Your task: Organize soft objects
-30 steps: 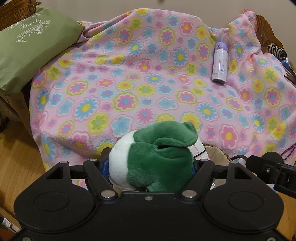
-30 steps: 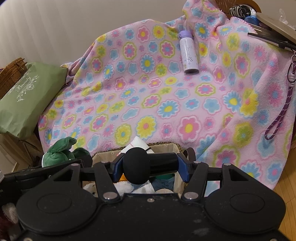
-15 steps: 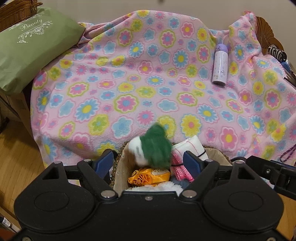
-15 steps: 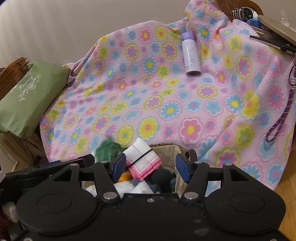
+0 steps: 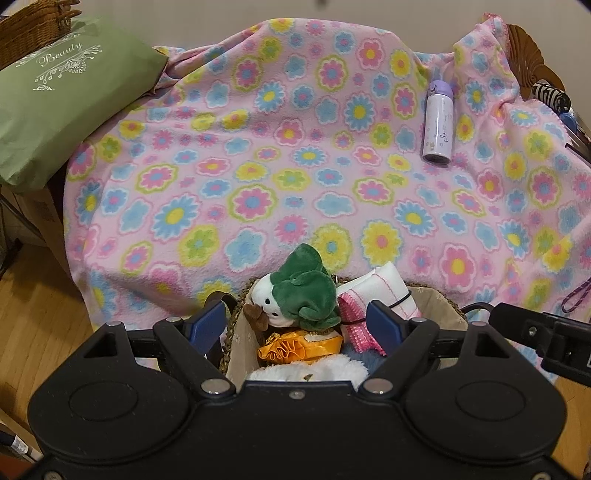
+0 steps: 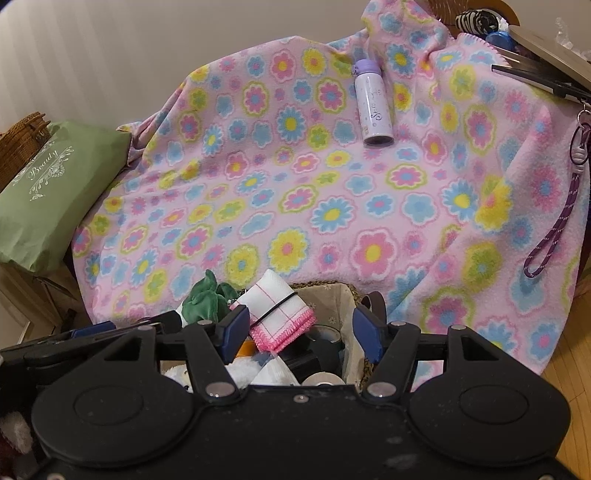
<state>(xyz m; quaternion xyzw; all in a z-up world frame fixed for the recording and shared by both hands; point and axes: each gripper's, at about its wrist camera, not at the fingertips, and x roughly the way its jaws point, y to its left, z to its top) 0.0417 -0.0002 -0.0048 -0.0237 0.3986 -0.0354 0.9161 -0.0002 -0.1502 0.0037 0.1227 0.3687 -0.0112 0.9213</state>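
From the left wrist view, a pink fleece blanket (image 5: 280,177) printed with blue, yellow and pink flowers drapes over a broad piece of furniture and hangs down its front edge toward the wooden floor (image 5: 33,317). A lilac bottle (image 5: 438,122) lies on the blanket near its far right corner, cap pointing away. At the far left corner a green pillow (image 5: 59,92) with white "Beauty" lettering leans against a wicker hamper (image 5: 33,33). Just below the blanket's front edge sits a woven basket (image 5: 436,306) with a pale lining, and the green-and-white plush toy (image 5: 299,295) rests at its far rim, touching a folded white cloth (image 5: 376,291) with pink trim and a black band. An orange satin pouch (image 5: 299,347) lies just beneath the plush. The left gripper (image 5: 295,326) hangs over the basket with its blue pads spread wide and nothing between them. From the right wrist view, a plain cream wall (image 6: 129,55) rises behind the blanket (image 6: 332,206), the bottle (image 6: 372,103) lies near the far edge, and a purple cord (image 6: 554,229) dangles down the right side. The pillow (image 6: 48,195) sits at the left. The right gripper (image 6: 299,332) hovers above the basket (image 6: 332,291), jaws wide apart and empty; the cloth (image 6: 277,306) and the plush (image 6: 205,299) lie at the far rim, the plush left of the cloth.
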